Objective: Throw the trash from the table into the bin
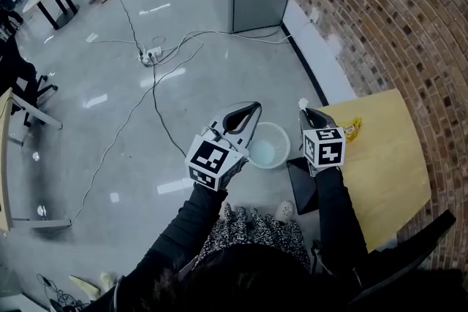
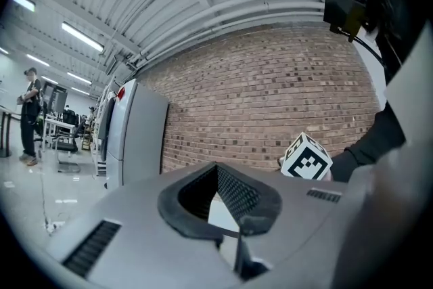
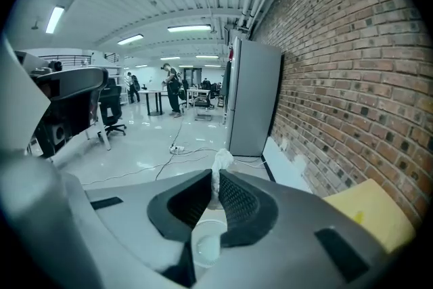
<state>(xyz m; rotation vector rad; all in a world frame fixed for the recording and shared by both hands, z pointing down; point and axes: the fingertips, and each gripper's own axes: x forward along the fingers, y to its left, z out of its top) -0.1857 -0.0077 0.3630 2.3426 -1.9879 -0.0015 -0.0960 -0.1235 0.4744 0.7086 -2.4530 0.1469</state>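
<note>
The right tongs pinched a white tissue wad just right of the bin. The left tongs, closed and empty, hung over the bin's left rim. A yellow wrapper lay on the bench, farther right of the bin.

The person is wearing black long sleeves and a black-and-white patterned garment. The left tongs and right tongs are showing pale grey shells, dark ribbed pads, and white cubes carrying black square markers.
</note>
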